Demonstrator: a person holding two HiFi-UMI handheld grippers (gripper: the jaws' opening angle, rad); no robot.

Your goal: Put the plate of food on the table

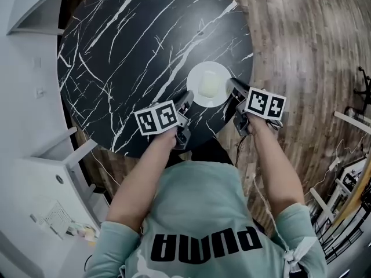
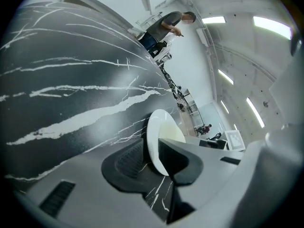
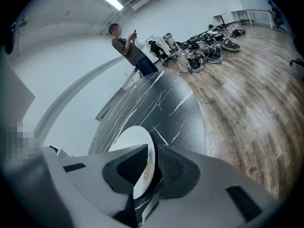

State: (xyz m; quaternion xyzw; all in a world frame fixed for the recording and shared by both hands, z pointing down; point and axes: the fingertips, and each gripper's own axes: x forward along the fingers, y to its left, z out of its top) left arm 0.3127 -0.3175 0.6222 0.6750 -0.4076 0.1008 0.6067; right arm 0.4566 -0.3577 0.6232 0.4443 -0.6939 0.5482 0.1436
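Observation:
A white plate (image 1: 196, 76) with a pale piece of food (image 1: 210, 84) rests flat on the round black marble table (image 1: 127, 51), near its front right edge. My left gripper (image 1: 186, 101) is at the plate's near left rim. In the left gripper view the plate (image 2: 156, 125) stands between the jaws of the left gripper (image 2: 151, 158), and a thin gap shows beside one pad. My right gripper (image 1: 235, 89) is at the plate's right rim. In the right gripper view the right gripper (image 3: 151, 167) has its pads closed on the plate (image 3: 129, 139).
Wooden floor (image 1: 301, 51) lies to the right of the table and white furniture (image 1: 40, 178) to its left. A person (image 3: 128, 49) stands beyond the table's far side. Equipment (image 3: 209, 49) is piled on the floor by the far wall.

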